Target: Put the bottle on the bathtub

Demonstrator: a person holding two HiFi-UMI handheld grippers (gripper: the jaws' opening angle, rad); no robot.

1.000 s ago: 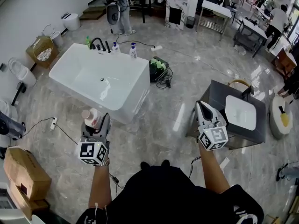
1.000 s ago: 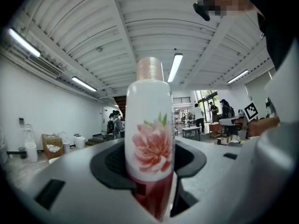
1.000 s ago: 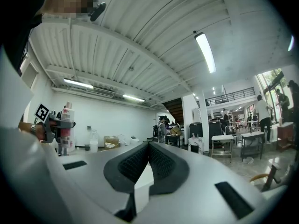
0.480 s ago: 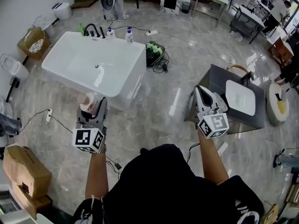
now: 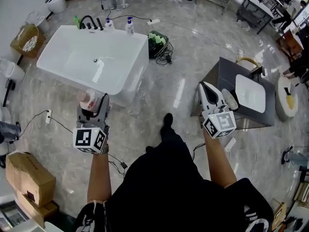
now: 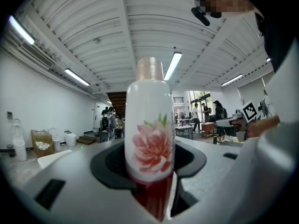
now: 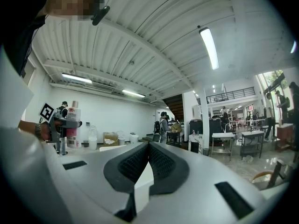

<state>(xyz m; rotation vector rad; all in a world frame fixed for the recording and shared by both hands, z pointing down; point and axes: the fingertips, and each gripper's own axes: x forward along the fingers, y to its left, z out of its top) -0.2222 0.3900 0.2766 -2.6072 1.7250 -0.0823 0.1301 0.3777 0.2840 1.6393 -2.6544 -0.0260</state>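
Bottle (image 6: 149,125) stands upright, clamped in left hand-held gripper (image 5: 94,106), seemingly just short of bathtub (image 5: 137,79).

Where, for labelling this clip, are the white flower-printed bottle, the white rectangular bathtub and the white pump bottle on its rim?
white flower-printed bottle (image 6: 149,139): left gripper view, flower print.
white rectangular bathtub (image 5: 72,64): head view, bare inner floor.
white pump bottle (image 5: 129,29): head view, body.
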